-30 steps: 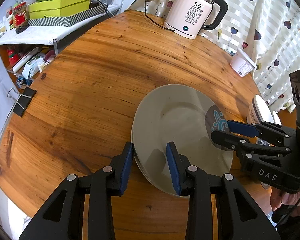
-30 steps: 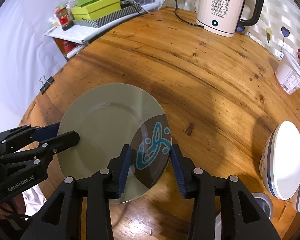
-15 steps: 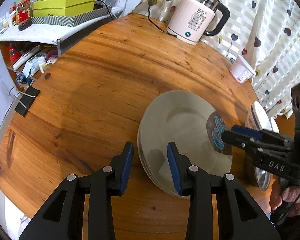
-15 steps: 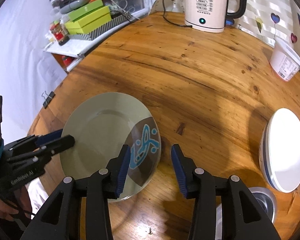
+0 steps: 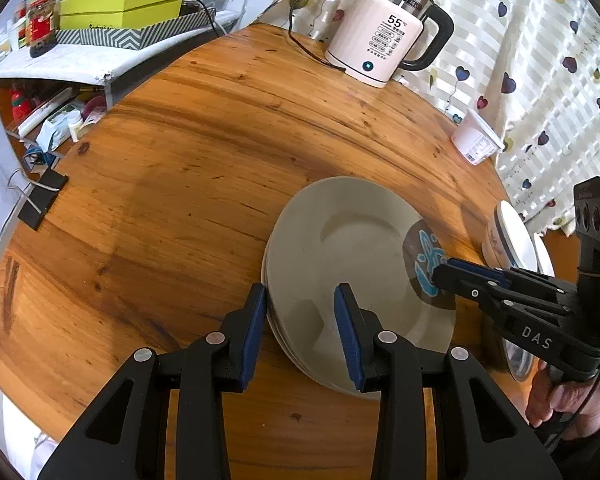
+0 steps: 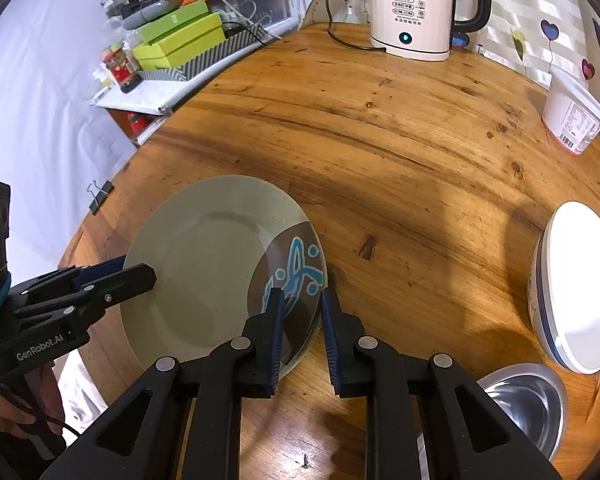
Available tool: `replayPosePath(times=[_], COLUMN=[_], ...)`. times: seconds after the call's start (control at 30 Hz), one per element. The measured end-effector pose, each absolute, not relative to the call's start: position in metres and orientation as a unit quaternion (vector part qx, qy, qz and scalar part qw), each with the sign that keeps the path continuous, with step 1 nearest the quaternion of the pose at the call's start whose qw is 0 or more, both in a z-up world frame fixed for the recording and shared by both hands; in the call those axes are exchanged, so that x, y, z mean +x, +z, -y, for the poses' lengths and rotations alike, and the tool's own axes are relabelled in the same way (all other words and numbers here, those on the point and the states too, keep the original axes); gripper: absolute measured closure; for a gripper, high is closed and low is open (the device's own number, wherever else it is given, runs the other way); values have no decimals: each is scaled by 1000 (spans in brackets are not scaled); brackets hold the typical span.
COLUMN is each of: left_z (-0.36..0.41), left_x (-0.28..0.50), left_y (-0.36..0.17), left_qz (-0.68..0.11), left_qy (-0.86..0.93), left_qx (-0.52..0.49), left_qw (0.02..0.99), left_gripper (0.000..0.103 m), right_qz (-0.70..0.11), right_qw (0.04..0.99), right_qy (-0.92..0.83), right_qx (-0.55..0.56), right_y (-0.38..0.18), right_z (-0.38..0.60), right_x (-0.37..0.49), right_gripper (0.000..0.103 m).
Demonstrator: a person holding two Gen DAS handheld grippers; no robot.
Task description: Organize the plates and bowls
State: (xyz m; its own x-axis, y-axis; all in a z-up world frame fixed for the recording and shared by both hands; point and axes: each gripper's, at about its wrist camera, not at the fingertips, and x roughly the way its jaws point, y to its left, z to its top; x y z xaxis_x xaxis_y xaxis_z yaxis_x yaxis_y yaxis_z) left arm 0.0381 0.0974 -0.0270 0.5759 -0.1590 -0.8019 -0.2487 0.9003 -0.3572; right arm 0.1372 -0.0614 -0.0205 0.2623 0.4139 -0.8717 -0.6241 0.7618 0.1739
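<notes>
A: Straddling the near rim of the plate stack (image 5: 340,264), the left hand-held gripper (image 5: 300,328) stands with a moderate gap between its blue pads; one pad is outside the rim, the other over the top plate; neither visibly presses.

B: Noted; the stack lies flat on the round wooden bench (image 5: 188,168), grey-green plates, the top one bearing a brown patch with a blue motif (image 6: 296,276).

A: Right hand-held gripper (image 6: 300,332) sits at that patterned edge; narrow gap; the rim runs between its pads; whether they touch it, I cannot tell.

B: From the right wrist view, the left hand-held gripper (image 6: 136,276) reaches the opposite rim of the stack (image 6: 204,264); from the left wrist view, the right one (image 5: 440,276) tips over the blue motif.

A: White bowl with dark rim band (image 6: 576,284) well right of the stack; steel bowl (image 6: 524,404) just below it, near the bench edge.

B: Electric kettle (image 6: 412,8) at the far side, display reading 55; white lidded tub (image 6: 572,120) to its right; binder clip (image 5: 40,200) on the left edge.
</notes>
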Motion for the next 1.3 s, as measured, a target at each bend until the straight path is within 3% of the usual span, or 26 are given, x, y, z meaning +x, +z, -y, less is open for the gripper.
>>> replayPosePath(times=[0.47, 0.63, 0.9, 1.0, 1.3], left_z=[-105, -113, -111, -112, -100], left_x=[33, 31, 40, 47, 49], left_y=[-18, -10, -15, -20, -25], left_qz=[-447, -432, -437, -444, -455], left_qy=[31, 39, 30, 31, 19], left_qx=[-220, -218, -207, -205, -194], left_qw=[867, 874, 875, 872, 869], left_gripper=[67, 67, 67, 67, 67], right_qz=[-508, -495, -479, -473, -472], right_qw=[792, 803, 813, 819, 825], right_qy=[329, 326, 330, 324, 310], right_qx=[-74, -58, -31, -25, -4], right_y=[-8, 6, 16, 19, 20], right_z=[73, 86, 115, 126, 149], right_x=[141, 137, 118, 114, 116], right_gripper=[84, 75, 73, 64, 64])
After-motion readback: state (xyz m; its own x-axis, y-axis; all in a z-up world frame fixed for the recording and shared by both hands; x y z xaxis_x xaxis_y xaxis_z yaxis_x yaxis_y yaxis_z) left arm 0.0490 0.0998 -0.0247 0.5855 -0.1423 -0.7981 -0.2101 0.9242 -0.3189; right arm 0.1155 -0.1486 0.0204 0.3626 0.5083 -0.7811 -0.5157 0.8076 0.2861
